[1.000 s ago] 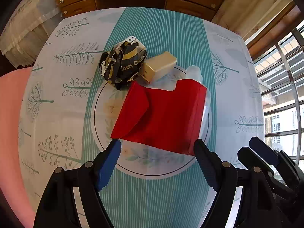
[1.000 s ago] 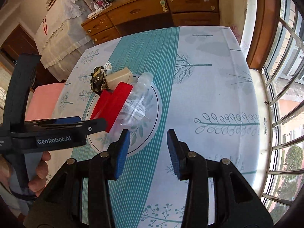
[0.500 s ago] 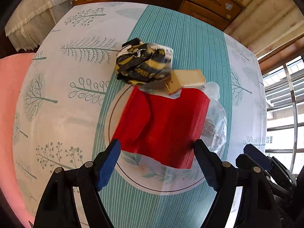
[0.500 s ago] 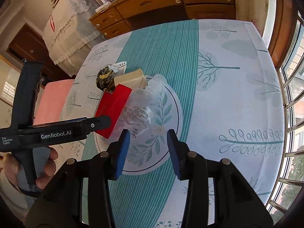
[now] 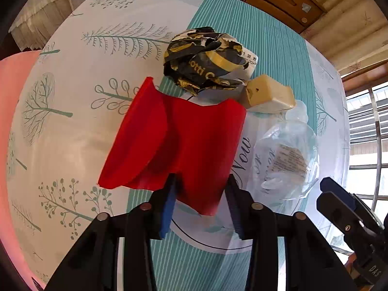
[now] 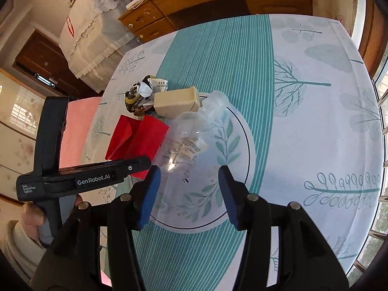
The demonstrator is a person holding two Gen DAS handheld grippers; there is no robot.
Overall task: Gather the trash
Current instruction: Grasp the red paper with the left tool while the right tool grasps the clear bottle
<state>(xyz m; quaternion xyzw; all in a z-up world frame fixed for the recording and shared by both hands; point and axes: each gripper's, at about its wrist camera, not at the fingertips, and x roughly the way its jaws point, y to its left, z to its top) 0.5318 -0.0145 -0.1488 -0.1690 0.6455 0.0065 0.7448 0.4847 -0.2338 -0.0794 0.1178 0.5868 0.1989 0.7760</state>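
A red folded paper point(image 5: 174, 140) lies buckled on the tablecloth. Its near edge is between the fingers of my left gripper point(image 5: 201, 194), whose jaws are closing and pinching it. Behind it sit a crumpled black and yellow wrapper point(image 5: 206, 60) and a small beige box point(image 5: 266, 94). A crushed clear plastic bottle point(image 6: 191, 133) lies to the right of the paper. My right gripper point(image 6: 189, 181) hovers at the bottle's near end. Its jaws are opening and its pads are clear of the plastic.
The table point(image 6: 303, 126) has a white and teal cloth with a printed circle. A wooden dresser point(image 6: 218, 2) stands behind it, a pink seat point(image 6: 77, 131) at the left and a window grille point(image 5: 368, 133) at the right. A person's hand point(image 6: 31, 215) holds the left gripper.
My left gripper came down onto the red paper and its jaws narrowed on the near edge, buckling the sheet. My right gripper moved closer to the bottle and its jaws widened.
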